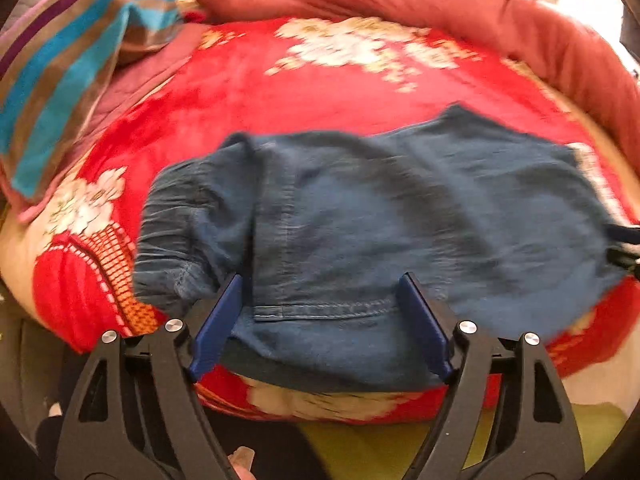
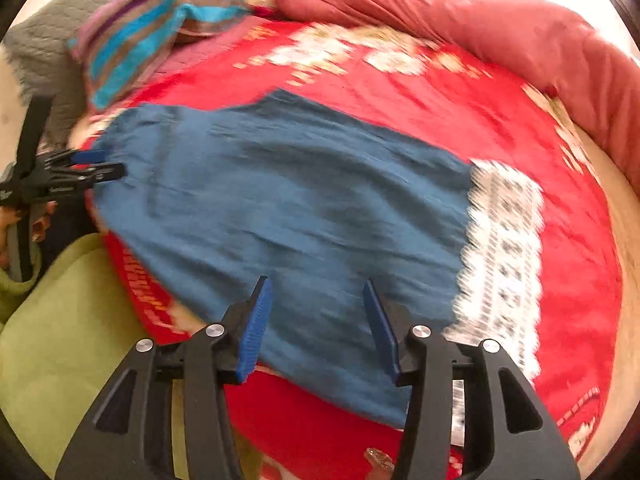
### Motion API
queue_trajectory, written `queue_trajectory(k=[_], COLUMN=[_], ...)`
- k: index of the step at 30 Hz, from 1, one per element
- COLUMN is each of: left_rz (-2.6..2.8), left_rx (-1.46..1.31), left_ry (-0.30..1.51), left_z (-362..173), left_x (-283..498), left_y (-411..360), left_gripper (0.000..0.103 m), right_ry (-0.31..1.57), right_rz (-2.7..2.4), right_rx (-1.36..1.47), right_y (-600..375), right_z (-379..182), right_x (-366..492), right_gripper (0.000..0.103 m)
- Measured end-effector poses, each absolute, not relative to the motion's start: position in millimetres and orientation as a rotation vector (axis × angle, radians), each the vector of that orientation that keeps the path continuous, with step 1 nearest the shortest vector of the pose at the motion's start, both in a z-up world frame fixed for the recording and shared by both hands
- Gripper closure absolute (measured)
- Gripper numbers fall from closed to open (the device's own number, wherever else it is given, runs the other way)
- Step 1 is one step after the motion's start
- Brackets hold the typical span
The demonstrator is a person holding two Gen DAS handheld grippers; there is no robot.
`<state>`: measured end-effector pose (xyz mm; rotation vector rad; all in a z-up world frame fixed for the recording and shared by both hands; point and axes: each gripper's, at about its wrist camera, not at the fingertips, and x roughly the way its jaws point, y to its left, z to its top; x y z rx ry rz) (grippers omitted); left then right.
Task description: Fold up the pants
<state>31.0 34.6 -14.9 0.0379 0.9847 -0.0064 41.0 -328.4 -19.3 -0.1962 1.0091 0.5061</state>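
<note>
Blue pants (image 1: 360, 216) lie spread on a red flowered blanket (image 1: 280, 92). Their gathered waist end is at the left in the left wrist view, and a white patterned hem band (image 2: 504, 256) is at the right in the right wrist view. My left gripper (image 1: 320, 312) is open, its blue pads on either side of a stitched seam near the waist. My right gripper (image 2: 318, 320) is open just above the blue cloth (image 2: 280, 200) near the near edge. The left gripper also shows at the far left of the right wrist view (image 2: 86, 168), at the waist end.
A striped blue, brown and purple cloth (image 1: 68, 72) lies at the back left. A rolled salmon-red quilt (image 1: 460, 4) runs along the back and right. A grey quilted pillow (image 2: 44, 52) is at the far left. Green fabric (image 2: 60, 344) is at the near edge.
</note>
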Motion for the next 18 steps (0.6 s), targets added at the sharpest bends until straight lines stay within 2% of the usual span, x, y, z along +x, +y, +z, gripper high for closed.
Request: queue_trajectory(k=[7, 13, 18], left_rz=[-0.033, -0.065, -0.123], left_rx=[0.023, 0.0, -0.024], left_ry=[0.96, 0.889, 0.844], left_z=[-18.0, 13.4, 39.6], left_x=[30.4, 20.7, 34.4], left_y=[39.5, 33.2, 21.0], left_gripper=[0.032, 0.032, 0.03], right_ry=[1.018, 0.877, 0.841], right_rz=[0.494, 0.499, 0.392], right_rx=[-0.136, -0.037, 0.06], right_y=[-344.3, -368.9, -403.9], right_z=[-33.5, 8.8, 25.9], right_x=[40.5, 43.4, 77.9], right_gripper=[0.056, 0.055, 0.055])
